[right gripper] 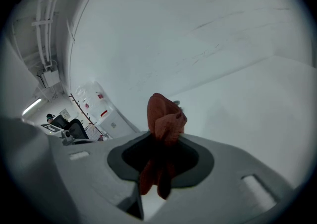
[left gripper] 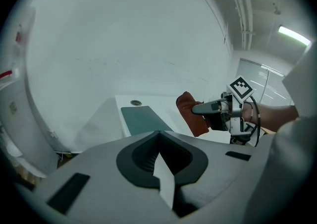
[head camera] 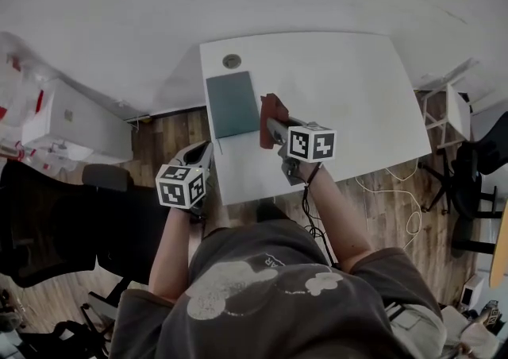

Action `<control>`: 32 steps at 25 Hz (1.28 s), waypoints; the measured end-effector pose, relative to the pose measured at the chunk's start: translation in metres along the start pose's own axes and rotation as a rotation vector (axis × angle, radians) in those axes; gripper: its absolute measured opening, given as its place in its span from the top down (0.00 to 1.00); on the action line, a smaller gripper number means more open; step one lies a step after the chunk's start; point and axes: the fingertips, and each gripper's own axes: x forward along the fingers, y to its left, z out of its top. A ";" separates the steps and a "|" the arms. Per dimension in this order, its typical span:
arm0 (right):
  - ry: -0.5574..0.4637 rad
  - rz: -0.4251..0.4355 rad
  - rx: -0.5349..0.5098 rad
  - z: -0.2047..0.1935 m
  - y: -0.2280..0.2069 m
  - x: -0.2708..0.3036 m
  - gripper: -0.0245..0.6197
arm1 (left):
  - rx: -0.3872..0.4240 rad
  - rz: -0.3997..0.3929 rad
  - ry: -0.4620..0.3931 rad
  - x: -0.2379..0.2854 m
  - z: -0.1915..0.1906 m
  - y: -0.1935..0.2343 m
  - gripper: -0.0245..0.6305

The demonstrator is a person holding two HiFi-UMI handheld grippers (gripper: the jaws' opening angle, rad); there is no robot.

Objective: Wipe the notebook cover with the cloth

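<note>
Just left of the right gripper (head camera: 268, 129), which pinches the red cloth (head camera: 272, 105), lies the notebook (head camera: 232, 103); best press flat and sweep evenly, while the left gripper (head camera: 203, 151) sits pressed together, empty.

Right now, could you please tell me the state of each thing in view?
notebook: closed, lying flat on the table.
cloth: bunched up, held just right of the notebook.
right gripper: shut on the cloth.
left gripper: shut, empty.

Red cloth (head camera: 271, 110) in right hand-held gripper (head camera: 269, 127) beside teal notebook (head camera: 232, 103)
</note>
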 end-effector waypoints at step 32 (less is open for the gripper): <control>-0.126 -0.072 -0.005 -0.092 0.137 -0.087 0.80 | 0.022 -0.094 -0.145 -0.137 -0.044 -0.006 0.96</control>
